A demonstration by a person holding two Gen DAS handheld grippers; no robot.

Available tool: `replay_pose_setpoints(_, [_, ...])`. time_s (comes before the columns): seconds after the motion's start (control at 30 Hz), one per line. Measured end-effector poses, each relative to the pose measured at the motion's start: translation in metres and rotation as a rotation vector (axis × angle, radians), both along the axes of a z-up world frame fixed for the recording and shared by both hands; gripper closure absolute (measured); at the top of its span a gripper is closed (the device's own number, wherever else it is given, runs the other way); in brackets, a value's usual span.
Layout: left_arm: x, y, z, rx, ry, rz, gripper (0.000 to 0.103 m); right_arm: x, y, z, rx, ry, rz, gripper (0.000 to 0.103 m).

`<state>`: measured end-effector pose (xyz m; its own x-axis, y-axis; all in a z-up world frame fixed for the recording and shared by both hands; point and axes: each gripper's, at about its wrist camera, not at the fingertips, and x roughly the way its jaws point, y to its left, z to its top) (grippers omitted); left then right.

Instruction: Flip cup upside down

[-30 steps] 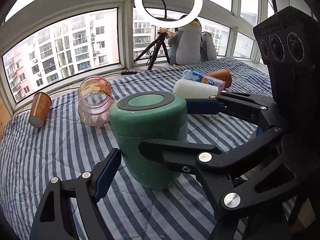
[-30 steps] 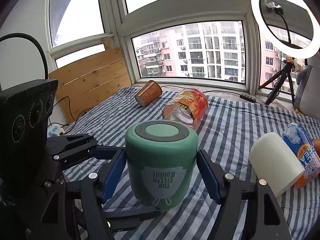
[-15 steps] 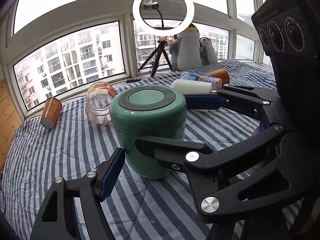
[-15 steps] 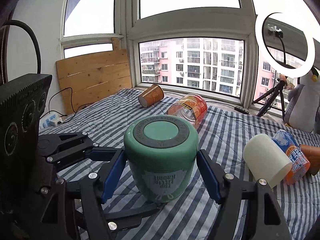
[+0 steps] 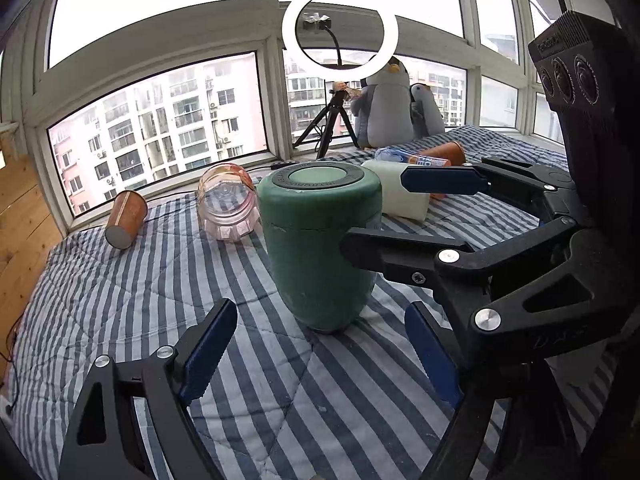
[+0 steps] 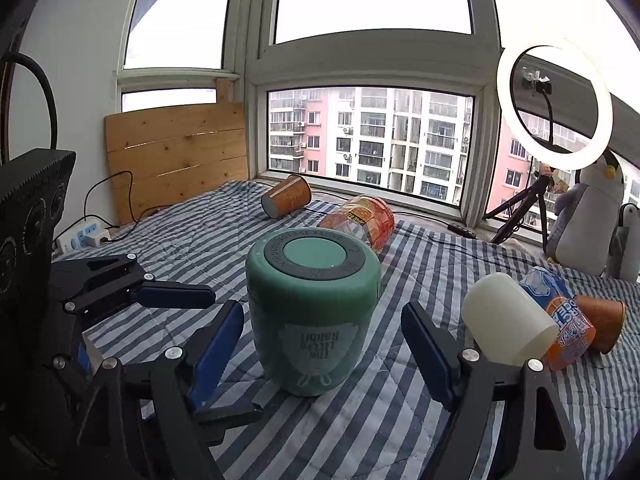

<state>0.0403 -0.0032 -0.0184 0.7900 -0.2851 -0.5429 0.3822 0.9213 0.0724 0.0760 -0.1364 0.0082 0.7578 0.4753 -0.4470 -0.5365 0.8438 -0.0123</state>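
Since it's standing base-up on the quilt [image 6: 400,420], cup [image 6: 312,312]: looking stiff, smooth, prob. slippery.
Grip pt: taking mid-wall.
L tongs [image 5: 320,356]: gaping, touching nothing.
R tongs [image 6: 320,352]: gaping, flanking cup.

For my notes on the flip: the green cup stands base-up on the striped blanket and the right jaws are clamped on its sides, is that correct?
Not quite. The green cup does stand base-up on the striped blanket, its printed label upside down, but the right gripper is not clamped on it. The right wrist view shows its jaws open, with a gap on each side of the cup.
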Motion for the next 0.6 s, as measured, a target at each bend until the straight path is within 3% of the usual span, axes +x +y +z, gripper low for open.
replay_pose_setpoints(0.13, [-0.022,0.017,0.008,-0.075,-0.085,0.086,0.010,-0.021,-0.014,0.006,0.044,-0.019,-0.043,0.021])
replay_pose_setpoints(0.23, [-0.038,0.032,0.018,-0.154,-0.178,0.176,0.005,-0.040,-0.025,0.011,0.062,-0.084,-0.129,0.020])
replay_pose_setpoints(0.4, [-0.058,0.038,0.027,-0.182,-0.310,0.270,0.004,-0.066,-0.042,0.020,0.113,-0.191,-0.298,0.017])
replay_pose_setpoints(0.6, [-0.065,0.034,0.023,-0.160,-0.369,0.315,0.002,-0.075,-0.047,0.017,0.105,-0.253,-0.402,0.016])
